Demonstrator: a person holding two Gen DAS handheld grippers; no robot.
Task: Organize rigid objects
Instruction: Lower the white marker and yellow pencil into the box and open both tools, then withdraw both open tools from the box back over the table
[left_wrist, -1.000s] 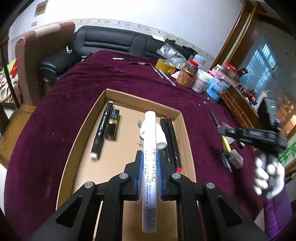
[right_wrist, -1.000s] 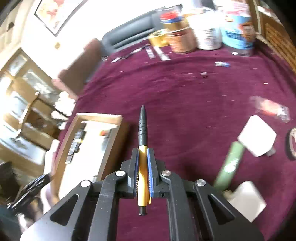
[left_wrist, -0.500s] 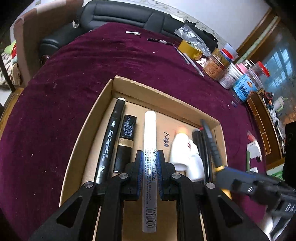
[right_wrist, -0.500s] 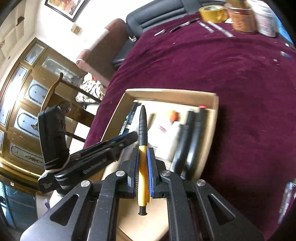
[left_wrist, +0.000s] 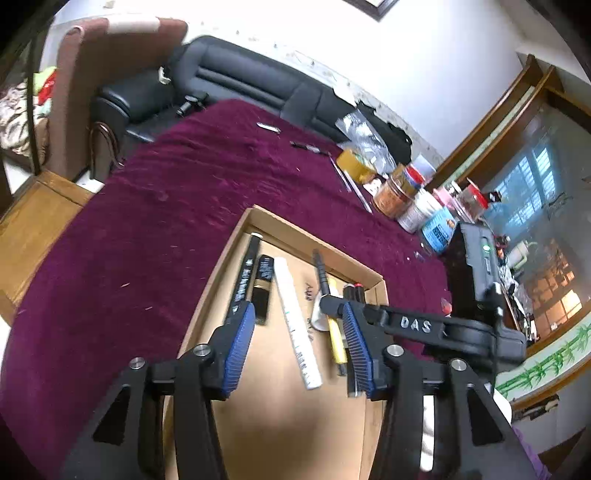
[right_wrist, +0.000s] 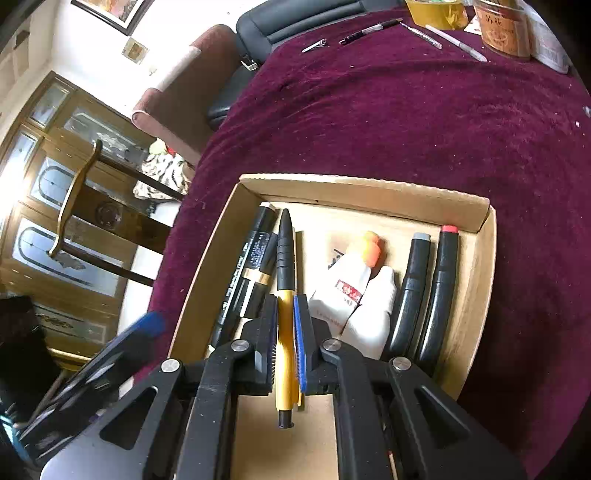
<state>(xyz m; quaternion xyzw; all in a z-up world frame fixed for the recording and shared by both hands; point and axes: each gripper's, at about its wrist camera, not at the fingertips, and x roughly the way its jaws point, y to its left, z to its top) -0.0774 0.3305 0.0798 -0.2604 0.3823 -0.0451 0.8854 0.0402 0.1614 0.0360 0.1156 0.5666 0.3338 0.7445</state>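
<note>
Left tool (left_wrist: 299, 350) now wide apart and holding nothing; a second ago clamped on the white marker (left_wrist: 296, 323). Marker dropped into the cardboard box (left_wrist: 314, 240), lying flat on the box floor just beside the short black-and-gold pen (left_wrist: 263, 291) and the long black marker (left_wrist: 245, 277) along the box's left wall. One more item sorted. Right tool (right_wrist: 286, 328) brought over the box from the table's right side, pads together on the yellow pen (right_wrist: 285, 314), black tip pointing toward the box's far wall. Pen hangs over the gap between the black pens and the white glue bottles (right_wrist: 356, 291); contact with the box floor not clear. Two thick black markers (right_wrist: 428, 295) against the right wall. Likely next: release yellow pen parallel to the rest. More pens loose at the table's far edge (right_wrist: 373, 27), so task not finished.
</note>
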